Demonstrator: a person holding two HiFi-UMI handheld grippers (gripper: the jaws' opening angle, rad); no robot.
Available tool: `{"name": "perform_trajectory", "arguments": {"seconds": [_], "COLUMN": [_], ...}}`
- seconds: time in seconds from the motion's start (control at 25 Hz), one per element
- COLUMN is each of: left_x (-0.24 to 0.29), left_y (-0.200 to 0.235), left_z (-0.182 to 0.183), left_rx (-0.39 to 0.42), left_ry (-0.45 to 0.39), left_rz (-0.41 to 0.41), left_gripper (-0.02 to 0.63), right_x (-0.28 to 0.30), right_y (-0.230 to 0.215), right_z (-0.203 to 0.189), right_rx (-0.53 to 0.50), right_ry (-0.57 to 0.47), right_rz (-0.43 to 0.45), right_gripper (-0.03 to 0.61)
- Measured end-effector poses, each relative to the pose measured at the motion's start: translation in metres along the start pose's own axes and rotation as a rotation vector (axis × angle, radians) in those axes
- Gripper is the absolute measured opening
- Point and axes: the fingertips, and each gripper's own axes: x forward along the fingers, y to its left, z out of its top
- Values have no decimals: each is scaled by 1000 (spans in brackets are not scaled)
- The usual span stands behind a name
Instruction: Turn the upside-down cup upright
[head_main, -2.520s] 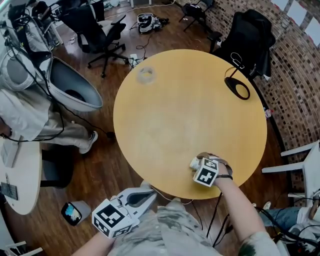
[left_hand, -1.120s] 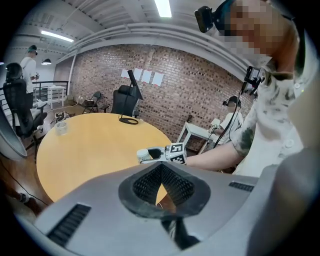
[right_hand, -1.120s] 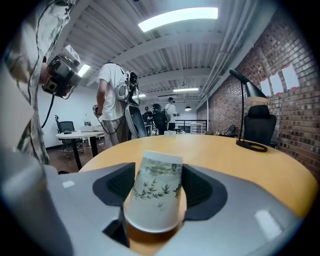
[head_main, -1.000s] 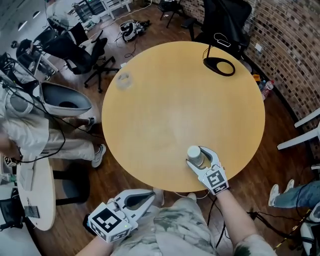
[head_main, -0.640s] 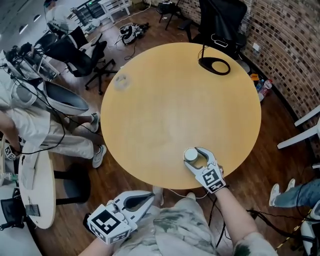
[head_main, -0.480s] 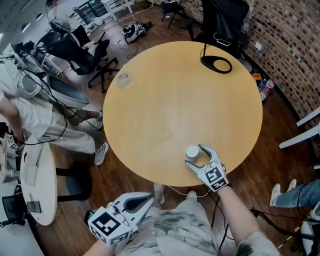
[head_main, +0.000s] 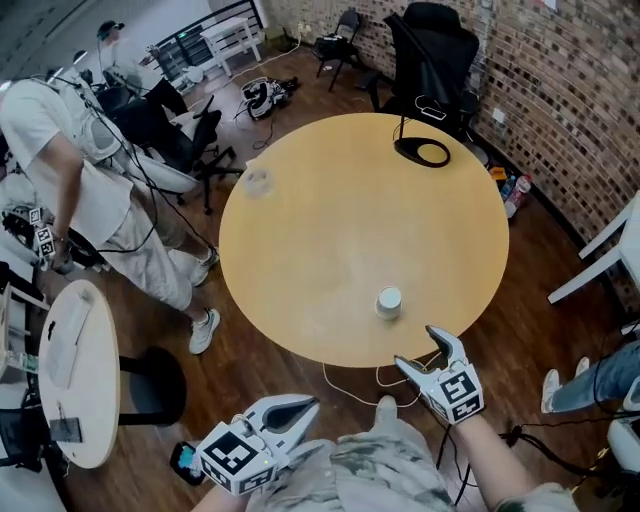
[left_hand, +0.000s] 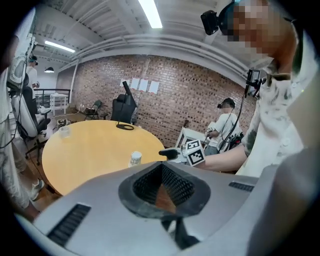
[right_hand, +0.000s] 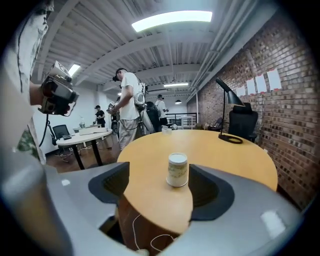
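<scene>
A small pale paper cup (head_main: 388, 302) stands on end near the front edge of the round wooden table (head_main: 330, 210); its lower edge looks slightly wider than its top. In the right gripper view the cup (right_hand: 177, 170) stands on the table rim ahead of the jaws. My right gripper (head_main: 420, 352) is open and back off the table edge, short of the cup. Its jaws have just been opening, and nothing is between them. My left gripper (head_main: 310, 405) hangs low beside my body, its jaws together and empty. In the left gripper view the cup (left_hand: 135, 158) shows far off.
At the table's far side stand a black lamp base (head_main: 422, 152) and a clear glass (head_main: 258, 180). A cable (head_main: 365, 378) hangs under the front edge. A person (head_main: 90, 160) stands at left by a white side table (head_main: 70, 370). Chairs ring the table.
The right gripper opened off the cup and drew back past the table's front edge. The cup stays standing where it was set. The left gripper shifted a little.
</scene>
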Motion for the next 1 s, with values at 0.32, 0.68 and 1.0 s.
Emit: {"name": "perform_trajectory", "arguments": {"seconds": [0.32,0.68,1.0], "left_x": [-117,-204,-235], "left_y": [-29,-73,-139], "left_z": [-67,-147,-173], "left_rx": [-7,16,58], "left_ry": [-73,-59,-70], "left_rz": [-84,-186,-200], "left_gripper": [6,6,6], "right_x": [-88,-175,-244], "right_y": [166,348,412], "right_z": [1,19,17], "right_rx": [6,30,7], "right_ry": [57,74,21], "right_rz": [3,13,5], "right_gripper": [360,360,360]}}
